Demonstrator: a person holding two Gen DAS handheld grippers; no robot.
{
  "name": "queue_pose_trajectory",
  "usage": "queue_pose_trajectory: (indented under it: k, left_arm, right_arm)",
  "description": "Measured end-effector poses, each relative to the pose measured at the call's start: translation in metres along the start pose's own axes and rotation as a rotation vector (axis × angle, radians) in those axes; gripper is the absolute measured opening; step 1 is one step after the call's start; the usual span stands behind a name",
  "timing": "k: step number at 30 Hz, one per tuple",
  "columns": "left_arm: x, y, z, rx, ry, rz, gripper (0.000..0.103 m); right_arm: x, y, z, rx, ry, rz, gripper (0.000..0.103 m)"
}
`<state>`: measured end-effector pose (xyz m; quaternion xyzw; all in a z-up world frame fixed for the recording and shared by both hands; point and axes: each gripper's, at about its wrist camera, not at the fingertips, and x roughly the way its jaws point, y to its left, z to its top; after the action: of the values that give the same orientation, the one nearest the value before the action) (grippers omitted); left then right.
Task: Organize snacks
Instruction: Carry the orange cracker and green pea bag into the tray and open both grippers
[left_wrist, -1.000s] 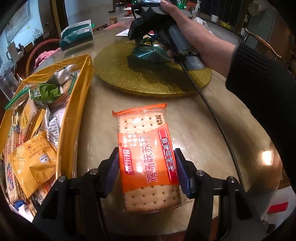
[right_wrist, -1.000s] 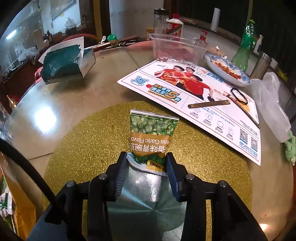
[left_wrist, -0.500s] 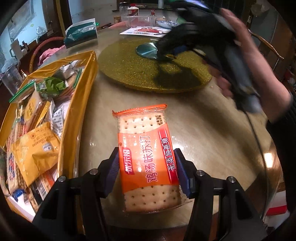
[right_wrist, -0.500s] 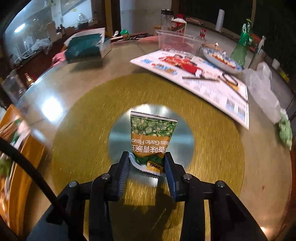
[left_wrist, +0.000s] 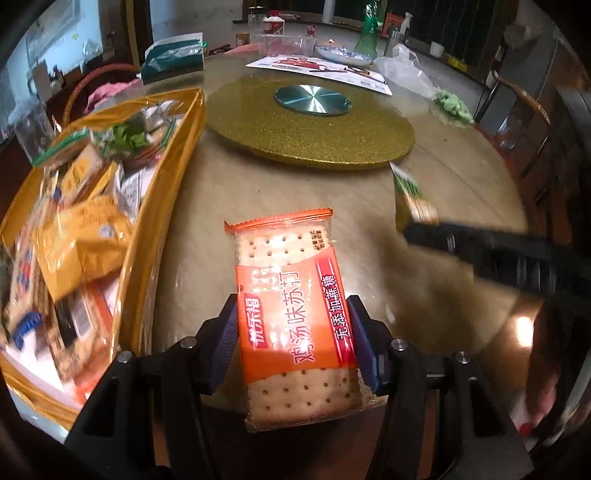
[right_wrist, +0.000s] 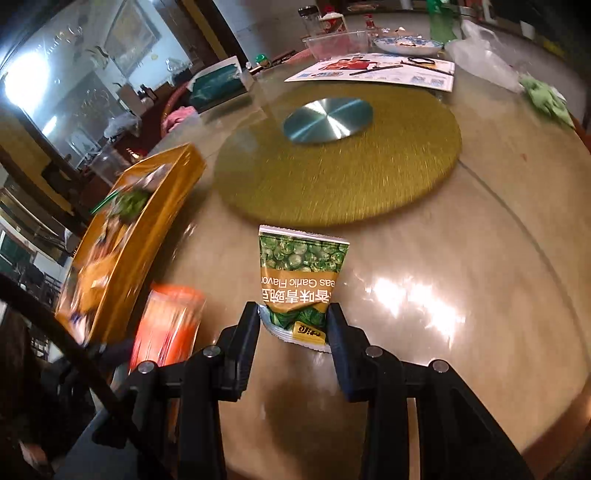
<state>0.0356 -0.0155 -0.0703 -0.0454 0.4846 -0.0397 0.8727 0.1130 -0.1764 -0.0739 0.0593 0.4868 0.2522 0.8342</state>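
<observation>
Task judged part done: the yellow box is seen already crowded with mixed snack packets, while two packets are held outside it and not yet stowed. No other loose snacks are seen on the tabletop beside the box.

Left tongs: partly open, pads pressed on both long edges of the orange cracker pack, which is gripped just beside the box's near wall, above the tabletop. Pack noted as flat, rectangular, clear film at both ends showing dotted crackers, orange band with white and red print, crimped seal at the far end. Appears intact.

Right tongs: narrower gap, closed on the lower seal of the green pea packet, jaws having just been closing slightly with the packet between them. Packet is held upside down by its print, further from the box than the cracker pack, near the edge of the gold turntable. Small pillow pouch, green pea picture above, brown label band, silver crimp at the gripped end. Slightly puffed.

Left to do, as judged: both packets to be placed into the box.
</observation>
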Motion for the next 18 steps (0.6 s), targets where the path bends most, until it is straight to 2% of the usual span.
queue_pose_trajectory:
  k: [2,4,11,15,18]
  left_arm:
    - [-0.004,0.002,-0.005,-0.009,-0.001,-0.019,0.058]
    - [-0.007,0.001,-0.010,0.003,-0.003,0.000,0.058]
    - [-0.018,-0.002,-0.020,-0.001,-0.010,-0.032,0.058]
    - [-0.039,0.004,-0.021,-0.027,-0.045,-0.055,0.058]
    - [-0.066,0.011,-0.020,-0.043,-0.099,-0.069,0.058]
  right_arm:
    - [-0.006,0.006,-0.011,-0.012,-0.012,-0.007,0.037]
    - [-0.012,0.012,-0.024,-0.020,-0.019,0.004,0.037]
    - [-0.024,0.014,-0.041,0.001,-0.017,0.041,0.036]
    - [-0.032,0.019,-0.047,0.007,-0.027,0.066,0.036]
    - [-0.037,0.030,-0.046,-0.006,-0.046,0.083,0.036]
